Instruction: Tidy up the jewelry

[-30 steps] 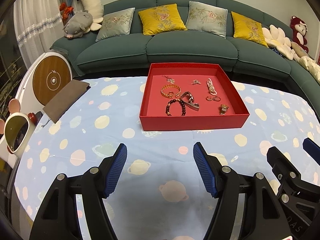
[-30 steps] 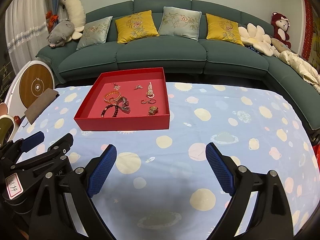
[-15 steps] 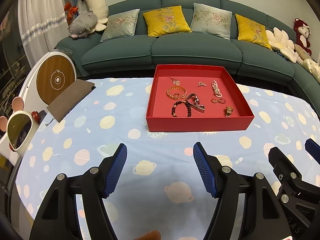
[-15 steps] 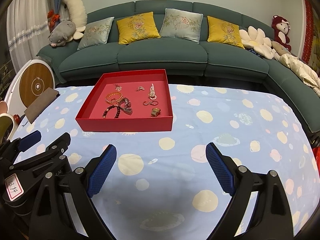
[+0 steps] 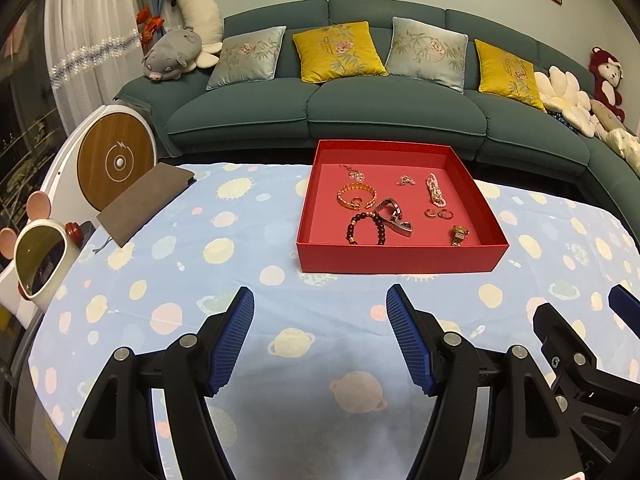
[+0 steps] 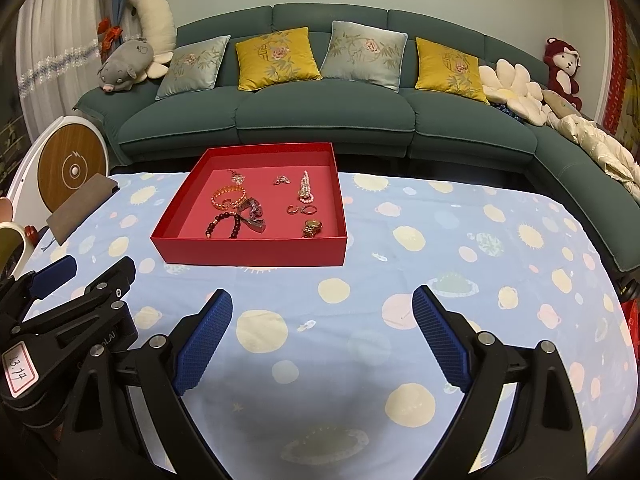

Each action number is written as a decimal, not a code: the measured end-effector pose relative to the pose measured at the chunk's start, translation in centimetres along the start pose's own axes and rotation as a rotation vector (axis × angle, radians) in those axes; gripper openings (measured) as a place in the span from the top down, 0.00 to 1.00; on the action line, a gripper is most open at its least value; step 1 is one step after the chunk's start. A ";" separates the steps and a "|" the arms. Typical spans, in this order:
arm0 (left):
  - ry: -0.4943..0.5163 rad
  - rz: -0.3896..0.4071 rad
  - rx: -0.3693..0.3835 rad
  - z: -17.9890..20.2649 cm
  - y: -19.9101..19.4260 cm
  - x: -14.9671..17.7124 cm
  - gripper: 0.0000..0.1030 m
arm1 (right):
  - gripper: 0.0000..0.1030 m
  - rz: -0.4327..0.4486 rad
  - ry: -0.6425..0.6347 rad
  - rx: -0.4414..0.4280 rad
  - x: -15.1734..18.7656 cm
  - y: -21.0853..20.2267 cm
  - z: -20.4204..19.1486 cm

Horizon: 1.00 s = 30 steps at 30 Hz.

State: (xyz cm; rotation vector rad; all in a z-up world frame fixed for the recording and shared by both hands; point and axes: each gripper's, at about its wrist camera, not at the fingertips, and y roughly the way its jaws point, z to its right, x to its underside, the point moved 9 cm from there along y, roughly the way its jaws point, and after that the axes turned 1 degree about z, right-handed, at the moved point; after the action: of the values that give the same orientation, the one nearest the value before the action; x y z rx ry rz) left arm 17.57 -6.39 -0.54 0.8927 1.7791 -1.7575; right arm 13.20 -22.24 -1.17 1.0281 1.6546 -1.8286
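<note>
A shallow red tray (image 5: 400, 258) (image 6: 248, 254) stands on the patterned blue tablecloth and holds several pieces of jewelry: a gold bracelet (image 5: 356, 196), a dark bead bracelet (image 5: 366, 229), a metal watch (image 5: 394, 220), a pearl strand (image 5: 434, 196), two small rings (image 5: 438, 213), a gold ring (image 5: 460, 234), a pendant (image 5: 355, 174). My left gripper (image 5: 320, 300) is open and empty, low over the cloth in front of the tray. My right gripper (image 6: 322, 302) is open and empty, in front of the tray's right corner.
A brown pouch (image 5: 146, 202) lies at the table's left edge beside a round wood-faced device (image 5: 116, 162) and a small mirror (image 5: 38, 262). A teal sofa (image 5: 360, 112) with cushions stands behind the table. Open cloth lies right of the tray (image 6: 480, 240).
Both grippers have drawn back and risen a little, so the tray looks smaller and farther. Both stay open and empty.
</note>
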 end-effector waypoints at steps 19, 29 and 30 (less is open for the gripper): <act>0.002 0.004 -0.006 -0.3 0.0 0.0 0.36 | 0.14 -0.001 -0.001 0.002 0.0 0.0 0.0; -0.013 -0.006 -0.018 -0.8 0.5 0.1 0.36 | 0.14 -0.004 -0.002 0.005 0.1 0.1 0.0; -0.015 -0.007 -0.017 -0.8 0.6 0.1 0.36 | 0.13 -0.004 -0.003 0.005 0.1 0.1 0.0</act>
State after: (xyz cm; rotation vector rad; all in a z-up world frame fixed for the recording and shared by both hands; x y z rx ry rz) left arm 18.00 -5.64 -0.97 0.8658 1.7871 -1.7465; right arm 13.22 -22.30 -1.32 1.0250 1.6524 -1.8366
